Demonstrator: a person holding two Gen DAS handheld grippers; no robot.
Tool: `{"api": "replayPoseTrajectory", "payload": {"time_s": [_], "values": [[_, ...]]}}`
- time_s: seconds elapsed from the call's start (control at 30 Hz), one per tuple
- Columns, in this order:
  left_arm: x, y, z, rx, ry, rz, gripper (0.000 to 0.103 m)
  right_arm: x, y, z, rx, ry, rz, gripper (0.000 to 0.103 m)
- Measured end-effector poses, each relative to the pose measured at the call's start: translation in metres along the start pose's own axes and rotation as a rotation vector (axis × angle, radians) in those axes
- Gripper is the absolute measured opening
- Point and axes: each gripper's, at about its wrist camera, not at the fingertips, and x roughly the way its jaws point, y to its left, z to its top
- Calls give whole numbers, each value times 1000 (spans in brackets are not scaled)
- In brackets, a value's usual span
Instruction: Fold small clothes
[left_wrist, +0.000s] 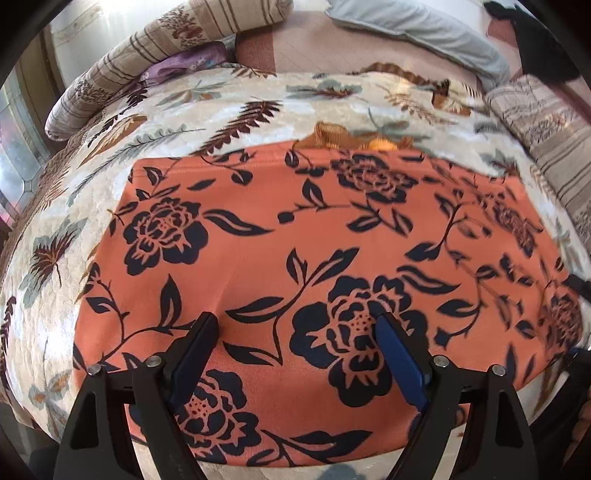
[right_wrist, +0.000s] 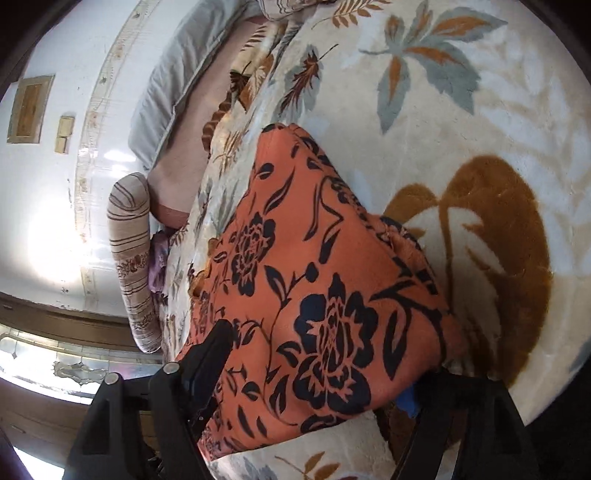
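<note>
An orange garment with dark navy flowers lies spread flat on a cream floral blanket. My left gripper is open just above the garment's near part, with a finger on each side of a small crease. In the right wrist view the same garment fills the gap between my right gripper's wide-spread fingers. Its left finger lies along the cloth's edge. Its right finger is under the cloth, only a blue pad showing. I cannot tell whether the cloth is gripped.
Striped rolled bolsters lie at the bed's far left and right. A grey pillow lies at the head of the bed. A purple cloth is tucked by the left bolster. A white wall is beyond.
</note>
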Motion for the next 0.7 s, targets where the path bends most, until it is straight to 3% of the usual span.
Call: {"api": "replayPoseTrajectory", "payload": {"time_s": [0.03, 0.07, 0.1, 0.23, 0.3, 0.4, 0.47, 0.5, 0.6, 0.7], "values": [[0, -1, -1, 12, -7, 5, 88, 0, 3, 0, -23, -9, -13, 64], [-2, -1, -1, 12, -9, 5, 88, 1, 5, 2, -43, -6, -30, 39], [-4, 0, 0, 4, -7, -2, 88, 2, 7, 4, -56, 0, -57, 30], [-15, 8, 0, -20, -60, -7, 88, 5, 6, 7, -85, -1, -111, 27], [4, 6, -5, 20, -2, 10, 89, 5, 4, 7, -76, 1, -109, 31], [-1, 7, -5, 37, -31, 1, 89, 7, 5, 8, -44, -12, -102, 37], [-7, 19, -3, -5, -20, -41, 89, 10, 16, 9, -117, -11, -147, 31], [-12, 27, -3, -28, -27, -54, 89, 10, 25, 9, -156, -19, -176, 19], [-29, 65, -5, -119, -74, -59, 89, 2, 73, 3, -315, -79, -216, 17], [-49, 124, -12, -251, -122, -34, 89, -6, 149, -20, -520, -151, -202, 14]]}}
